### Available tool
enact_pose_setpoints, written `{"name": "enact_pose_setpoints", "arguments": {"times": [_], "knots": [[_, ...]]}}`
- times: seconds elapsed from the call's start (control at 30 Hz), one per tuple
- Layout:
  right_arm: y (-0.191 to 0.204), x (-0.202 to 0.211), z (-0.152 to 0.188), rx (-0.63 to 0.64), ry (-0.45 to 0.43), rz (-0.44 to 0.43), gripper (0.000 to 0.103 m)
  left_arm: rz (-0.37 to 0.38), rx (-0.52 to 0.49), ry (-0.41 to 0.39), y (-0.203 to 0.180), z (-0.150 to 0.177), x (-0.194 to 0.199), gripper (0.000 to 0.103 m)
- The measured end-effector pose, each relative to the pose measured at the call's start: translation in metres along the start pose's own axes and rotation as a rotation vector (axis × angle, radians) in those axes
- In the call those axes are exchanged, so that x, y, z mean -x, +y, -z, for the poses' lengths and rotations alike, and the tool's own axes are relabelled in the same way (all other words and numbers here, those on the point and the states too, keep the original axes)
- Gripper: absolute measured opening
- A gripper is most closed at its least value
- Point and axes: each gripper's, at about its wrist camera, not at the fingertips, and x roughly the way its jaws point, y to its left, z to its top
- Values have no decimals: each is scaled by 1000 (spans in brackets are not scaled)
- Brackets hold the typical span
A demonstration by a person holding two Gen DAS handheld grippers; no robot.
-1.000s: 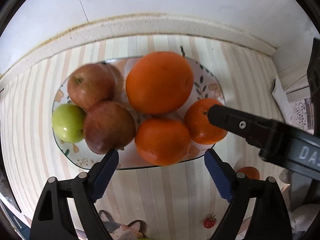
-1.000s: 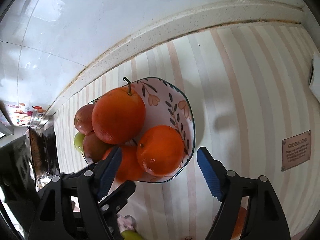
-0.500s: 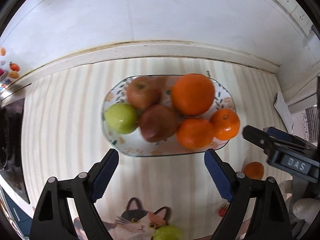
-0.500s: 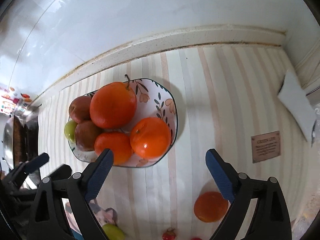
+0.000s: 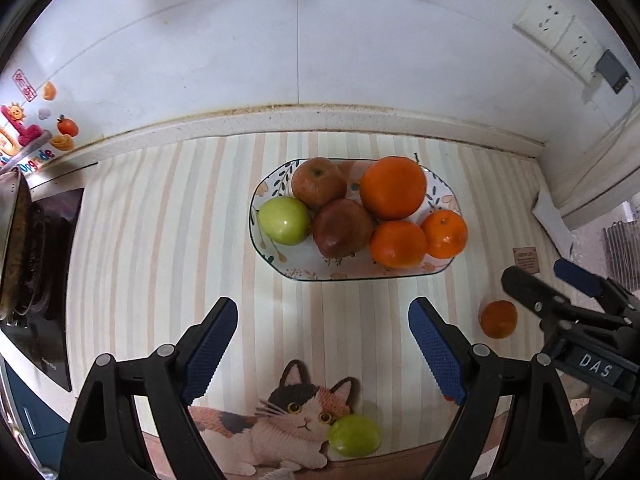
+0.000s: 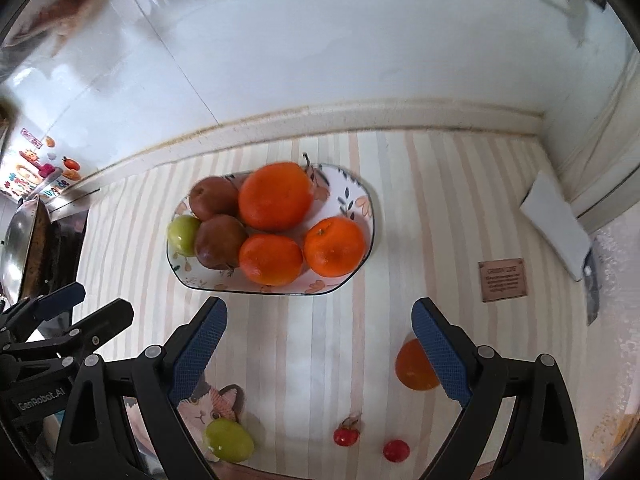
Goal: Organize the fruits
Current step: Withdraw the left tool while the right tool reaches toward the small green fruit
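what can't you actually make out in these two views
- Loose orange mandarin: the right wrist view hides its right side behind the right gripper finger.
- Small brown plaque: right wrist view, lettering too small to read.
- Loose green apple: left wrist view, the far side facing away from the camera is unseen.
- Oval floral plate: both views, most of its floor is covered by fruit.

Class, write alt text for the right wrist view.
A floral plate holds three oranges, two red apples and a green apple. The open right gripper hovers empty over the striped mat, where an orange and green apple lie loose.
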Motion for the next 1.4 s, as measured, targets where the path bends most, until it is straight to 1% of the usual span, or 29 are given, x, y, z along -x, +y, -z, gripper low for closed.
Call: {"name": "enact_pose_setpoints", "arguments": {"times": [0.33,0.43,0.5,0.53,0.57,0.63,0.73,0.8,0.9,0.97,1.0,1.07,1.1,1.13,1.2,1.27,1.33,1.4], "knots": [[10,66,24,-13,-93,-27,96,31,0,-48,3,22,43,88],[12,78,30,-20,-98,-43,98,27,-5,-62,5,27,52,88],[14,73,38,-22,-59,-83,98,-2,-11,-56,8,32,50,88],[16,65,45,-16,-26,-107,98,-9,-14,-47,9,35,47,88],[17,59,49,-9,-3,-122,98,-17,-12,-22,12,41,40,88],[22,32,67,0,83,-170,98,-38,-6,15,18,50,28,88],[31,-17,94,-7,235,-240,97,-66,14,105,34,70,1,88],[37,-46,109,-17,316,-277,94,-90,33,164,47,85,-17,88],[49,-80,127,-15,402,-312,92,-112,82,236,68,104,-39,88],[54,-96,138,-7,436,-318,91,-109,121,273,78,114,-49,88],[58,-104,144,-2,455,-318,89,-103,149,294,84,120,-55,88],[64,-117,152,16,484,-313,77,-90,168,314,87,126,-60,88],[64,-121,155,22,491,-309,69,-84,171,322,86,129,-63,88],[65,-124,158,23,497,-315,66,-79,167,328,83,131,-66,88],[66,-127,160,24,505,-323,65,-70,149,331,75,133,-69,88],[63,-125,158,5,509,-335,66,-44,142,336,66,134,-71,87],[50,-120,153,-37,515,-332,73,-16,137,334,57,134,-70,86],[29,-108,143,-70,481,-312,78,22,129,329,47,131,-69,86]]}}
